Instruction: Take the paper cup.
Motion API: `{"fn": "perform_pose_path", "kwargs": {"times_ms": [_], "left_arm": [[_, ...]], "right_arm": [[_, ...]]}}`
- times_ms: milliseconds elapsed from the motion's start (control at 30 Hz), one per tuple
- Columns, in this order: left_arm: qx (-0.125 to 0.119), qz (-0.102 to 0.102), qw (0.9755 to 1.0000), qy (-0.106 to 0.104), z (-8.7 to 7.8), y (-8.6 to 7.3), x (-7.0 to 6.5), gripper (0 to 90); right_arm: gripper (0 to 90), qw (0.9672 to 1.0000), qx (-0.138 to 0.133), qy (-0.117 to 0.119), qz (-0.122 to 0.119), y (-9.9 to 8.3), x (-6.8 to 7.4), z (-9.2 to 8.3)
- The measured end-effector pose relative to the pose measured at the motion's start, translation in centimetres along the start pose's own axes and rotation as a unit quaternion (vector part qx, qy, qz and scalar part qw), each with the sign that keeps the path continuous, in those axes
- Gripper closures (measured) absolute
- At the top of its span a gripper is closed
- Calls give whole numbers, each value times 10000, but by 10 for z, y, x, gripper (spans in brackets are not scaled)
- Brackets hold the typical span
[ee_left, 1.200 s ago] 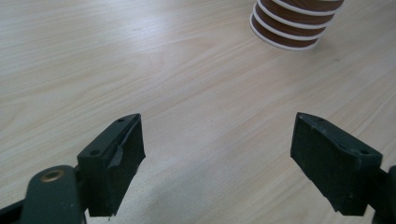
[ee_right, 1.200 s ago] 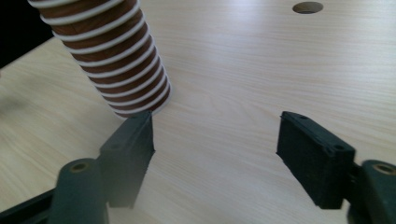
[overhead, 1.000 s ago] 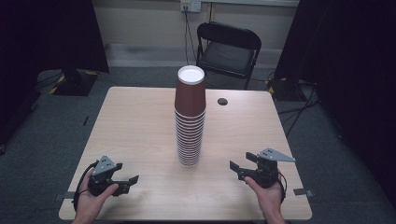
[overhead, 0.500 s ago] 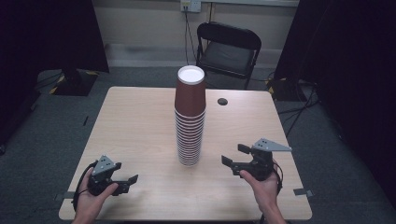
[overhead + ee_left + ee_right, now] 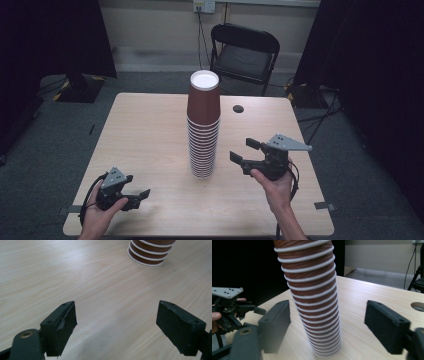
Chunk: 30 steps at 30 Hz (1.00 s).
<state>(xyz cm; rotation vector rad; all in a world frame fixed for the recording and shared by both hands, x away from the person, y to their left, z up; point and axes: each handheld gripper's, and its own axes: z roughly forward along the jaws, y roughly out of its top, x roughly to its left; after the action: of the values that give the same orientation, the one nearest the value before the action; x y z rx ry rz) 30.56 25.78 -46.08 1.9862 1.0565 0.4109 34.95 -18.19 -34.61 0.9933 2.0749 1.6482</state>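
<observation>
one stack of brown cups (image 5: 203, 125) stands mid-table (image 5: 145, 130) from above; left gripper (image 5: 138, 194) at seven o'clock, right gripper (image 5: 243, 151) at four. left gripper view: jaws spread, stack at one o'clock. right gripper view: jaws spread, flanking stack.

Your two handheld grippers: black bodies, grey plates, bare forearms.

Your left gripper (image 5: 136, 198) and right gripper (image 5: 245, 151) are matt black, and each carries a pale grey three-cornered plate on top, dotted with small dark holes. A black cable loops from the back of each one. Up close, your jaws are blocky black pads with small screw holes along the edges; a brass-coloured rivet sits at the joint of one arm. Your left hand (image 5: 97, 218) and right hand (image 5: 272, 184) wear no gloves, and no sleeves reach your forearms.
</observation>
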Motion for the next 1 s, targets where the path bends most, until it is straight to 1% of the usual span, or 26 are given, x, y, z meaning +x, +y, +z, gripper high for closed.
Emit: {"fn": "perform_pose_path", "kwargs": {"times_ms": [67,100,167,200,333,400,467,533,700,767,833,933,967,1000], "left_arm": [[4,22,10000,29,0,0,1,164],[8,19,10000,23,0,0,1,164],[7,7,10000,28,0,0,1,164],[3,5,10000,35,0,0,1,164],[0,-42,10000,31,0,0,0,164],[25,-75,10000,-16,1,0,1,164],[22,-59,10000,6,1,0,1,165],[16,-44,10000,-1,1,0,1,165],[14,-37,10000,-4,1,0,2,165],[11,-126,9999,-75,1,-1,3,165],[19,-134,9999,-38,1,-1,3,168],[10,-144,9999,-46,2,0,3,169],[23,-95,9999,-42,2,0,3,169],[25,-118,9999,-50,3,0,2,170]], "right_arm": [[169,10000,-17,14,1,4,1,2],[157,10000,-41,59,-15,6,1,2],[148,9999,-45,97,-16,9,2,3],[136,9998,-63,182,-37,15,3,5],[135,9990,-158,374,-160,29,6,7],[137,9988,-151,408,-231,37,8,8],[136,9985,-232,422,-278,45,10,9],[135,9984,-255,439,-259,51,10,10],[135,9979,-322,461,-328,67,12,15],[136,9977,-339,474,-357,72,13,17],[138,9971,-383,536,-394,78,14,18],[135,9970,-409,532,-392,82,15,20],[135,9966,-447,573,-380,86,15,22],[135,9965,-440,586,-391,88,15,22]]}}
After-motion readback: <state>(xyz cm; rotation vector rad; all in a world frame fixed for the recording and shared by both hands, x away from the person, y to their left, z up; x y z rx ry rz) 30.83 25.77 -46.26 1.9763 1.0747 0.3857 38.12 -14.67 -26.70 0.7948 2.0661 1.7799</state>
